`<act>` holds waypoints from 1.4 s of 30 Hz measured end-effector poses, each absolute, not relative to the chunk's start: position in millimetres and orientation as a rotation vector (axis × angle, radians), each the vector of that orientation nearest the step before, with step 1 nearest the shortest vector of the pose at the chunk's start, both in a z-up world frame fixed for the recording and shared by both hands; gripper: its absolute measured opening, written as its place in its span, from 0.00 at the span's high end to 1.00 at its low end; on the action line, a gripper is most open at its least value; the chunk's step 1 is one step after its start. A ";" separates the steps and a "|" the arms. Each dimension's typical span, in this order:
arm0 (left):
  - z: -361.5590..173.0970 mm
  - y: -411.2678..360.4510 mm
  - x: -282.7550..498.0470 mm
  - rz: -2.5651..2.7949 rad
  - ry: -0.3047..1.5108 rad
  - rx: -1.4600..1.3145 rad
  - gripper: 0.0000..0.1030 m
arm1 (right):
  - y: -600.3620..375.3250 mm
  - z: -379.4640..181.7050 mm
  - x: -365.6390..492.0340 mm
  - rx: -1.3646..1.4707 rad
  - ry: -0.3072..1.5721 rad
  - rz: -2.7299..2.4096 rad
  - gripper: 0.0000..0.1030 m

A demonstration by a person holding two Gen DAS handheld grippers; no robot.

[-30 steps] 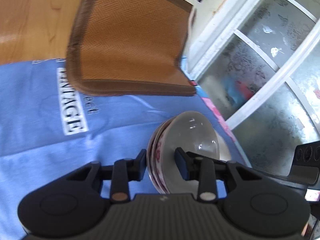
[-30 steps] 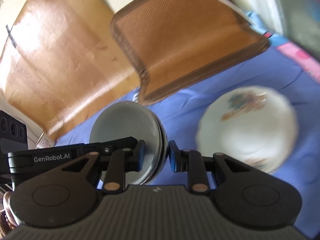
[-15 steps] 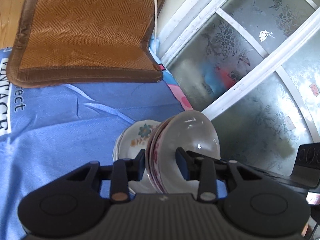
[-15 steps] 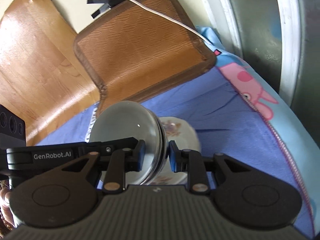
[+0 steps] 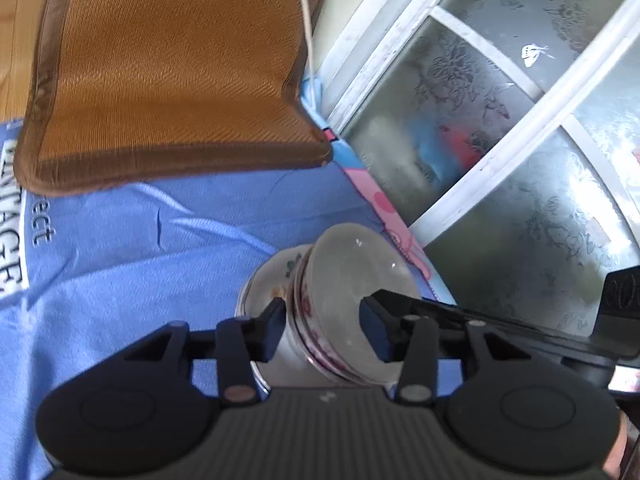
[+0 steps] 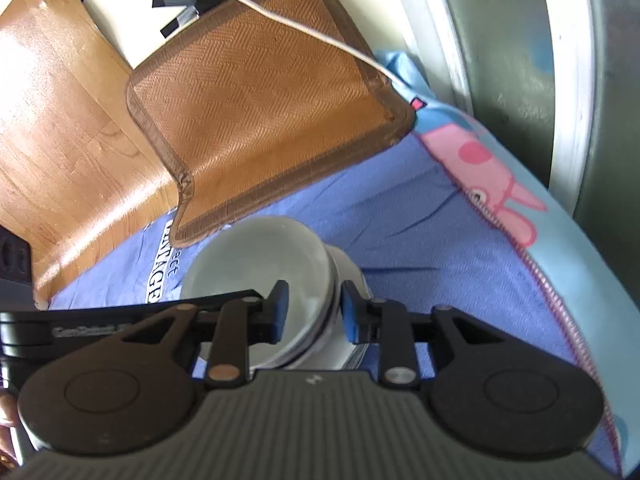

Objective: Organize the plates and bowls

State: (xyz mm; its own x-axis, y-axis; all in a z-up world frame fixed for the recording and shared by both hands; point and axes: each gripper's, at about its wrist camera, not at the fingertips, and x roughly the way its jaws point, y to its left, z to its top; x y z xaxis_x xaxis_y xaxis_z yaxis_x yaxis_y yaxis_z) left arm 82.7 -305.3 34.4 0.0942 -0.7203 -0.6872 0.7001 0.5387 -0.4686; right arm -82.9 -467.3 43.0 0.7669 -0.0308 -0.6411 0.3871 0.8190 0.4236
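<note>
Left gripper (image 5: 322, 326) and right gripper (image 6: 311, 311), each clamped on opposite rims of the nested bowls (image 5: 352, 312), hold them directly above the floral plate (image 5: 272, 276) near the blue cloth's (image 5: 160, 264) window-side edge.

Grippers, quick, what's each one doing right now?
Left gripper: closed on the stacked bowls' rim.
Right gripper: closed on the same stack's opposite rim.

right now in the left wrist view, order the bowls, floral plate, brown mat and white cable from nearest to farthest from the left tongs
1. Bowls: between the left tongs, rim gripped.
2. Floral plate: just behind the bowls, to the left.
3. Brown mat: farther up on the blue cloth, upper left.
4. White cable: along the mat's far right edge, top.
</note>
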 end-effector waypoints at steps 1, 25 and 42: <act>38.8 -303.4 80.2 -1.053 1.014 -0.016 0.59 | -466.6 44.9 -84.7 0.569 0.653 -0.247 0.68; 72.2 -203.8 -25.5 -0.901 0.710 0.142 0.52 | -358.3 50.2 -197.8 0.542 0.357 -0.368 0.66; 63.9 -136.6 -90.4 -0.775 0.563 0.179 0.22 | -293.7 48.1 -234.7 0.505 0.358 -0.303 0.62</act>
